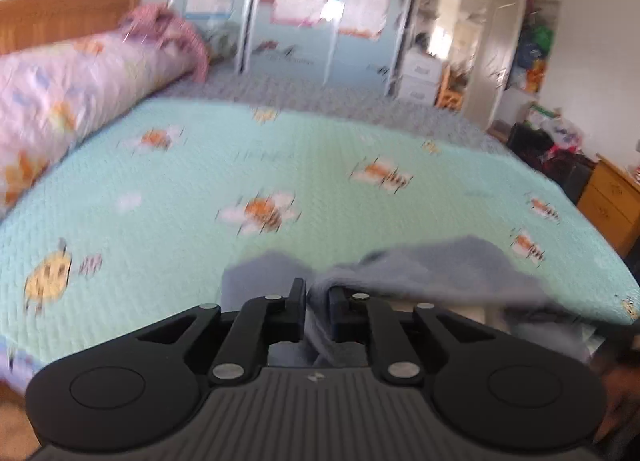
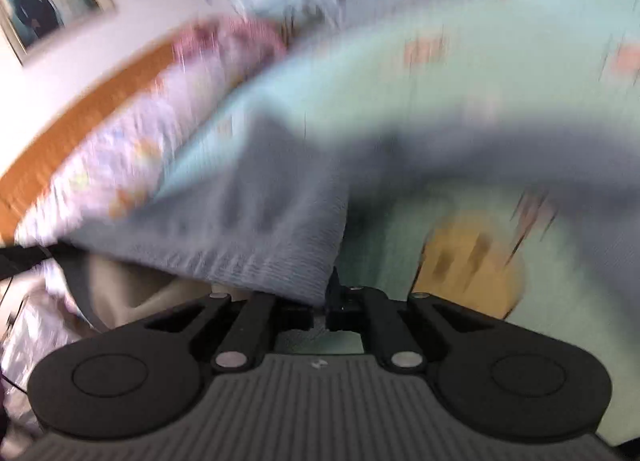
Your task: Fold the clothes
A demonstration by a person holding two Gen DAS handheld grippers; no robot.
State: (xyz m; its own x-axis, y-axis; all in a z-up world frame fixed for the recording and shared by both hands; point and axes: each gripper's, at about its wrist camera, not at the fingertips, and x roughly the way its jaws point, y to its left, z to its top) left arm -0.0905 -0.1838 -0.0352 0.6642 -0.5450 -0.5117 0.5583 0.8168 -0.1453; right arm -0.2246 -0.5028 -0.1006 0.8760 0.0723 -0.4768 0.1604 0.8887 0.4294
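Note:
A blue-grey knitted garment hangs over the near edge of a bed with a mint bee-print cover. My left gripper is shut on a fold of this cloth, which bunches between the black fingers and trails off to the right. In the right wrist view the same garment stretches up and to the left, heavily blurred. My right gripper is shut on its ribbed hem, with the mint cover behind it.
A rolled pink floral quilt lies along the wooden headboard on the left. Mirrored closet doors stand beyond the bed. A wooden dresser and clutter sit at the right. A framed picture hangs on the wall.

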